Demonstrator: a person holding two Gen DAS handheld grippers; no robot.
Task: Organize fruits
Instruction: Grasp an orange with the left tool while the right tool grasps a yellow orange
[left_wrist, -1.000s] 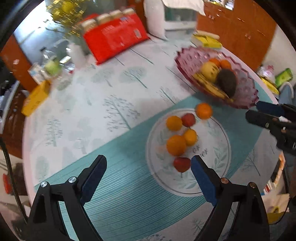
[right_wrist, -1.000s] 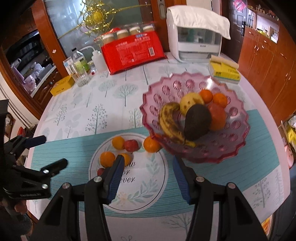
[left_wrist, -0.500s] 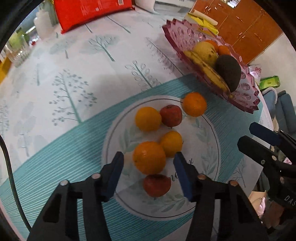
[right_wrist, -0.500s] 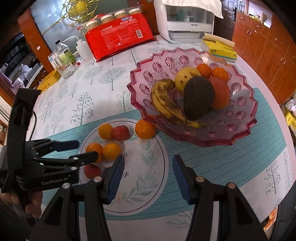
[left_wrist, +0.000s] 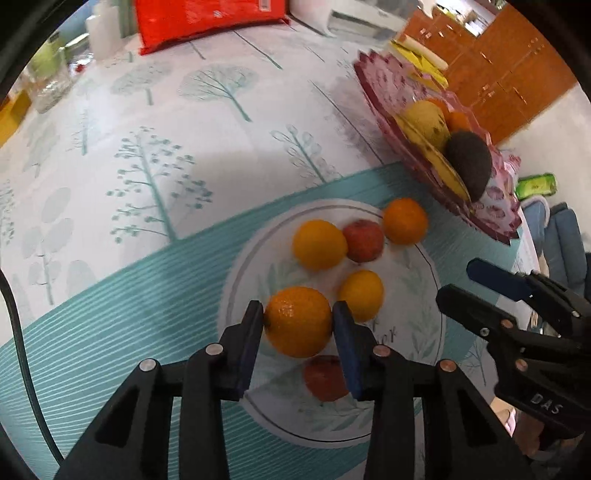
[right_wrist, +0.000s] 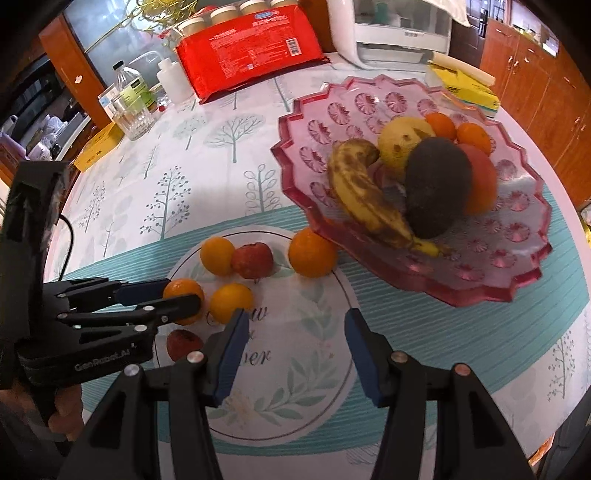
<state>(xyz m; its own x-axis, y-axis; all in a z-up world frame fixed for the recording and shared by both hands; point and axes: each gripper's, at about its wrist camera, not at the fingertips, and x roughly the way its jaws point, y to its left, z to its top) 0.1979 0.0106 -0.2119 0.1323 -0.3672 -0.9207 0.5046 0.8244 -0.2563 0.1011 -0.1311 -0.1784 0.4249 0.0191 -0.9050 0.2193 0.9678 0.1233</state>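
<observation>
Several small fruits lie on the round printed patch of the tablecloth (right_wrist: 295, 354). My left gripper (left_wrist: 298, 323) is shut on an orange (left_wrist: 297, 320), its pads touching both sides; the same orange (right_wrist: 183, 291) shows between its fingers in the right wrist view. A red fruit (left_wrist: 325, 376) lies just below it. Two more oranges (left_wrist: 319, 243), (left_wrist: 404, 220), a yellow one (left_wrist: 361, 294) and a red one (left_wrist: 363, 240) lie nearby. My right gripper (right_wrist: 291, 347) is open and empty over the patch. The pink glass bowl (right_wrist: 491, 273) holds a banana (right_wrist: 365, 195), an avocado (right_wrist: 437, 184) and other fruit.
A red package (right_wrist: 247, 48), a white appliance (right_wrist: 402, 29), a yellow box (right_wrist: 461, 85), a bottle and a glass (right_wrist: 131, 110) stand at the table's far edge. Wooden cabinets (right_wrist: 546, 81) are at the right.
My left gripper moved down onto the fruits and shut on the orange. My right gripper stayed open and shifted a little closer to the table.
</observation>
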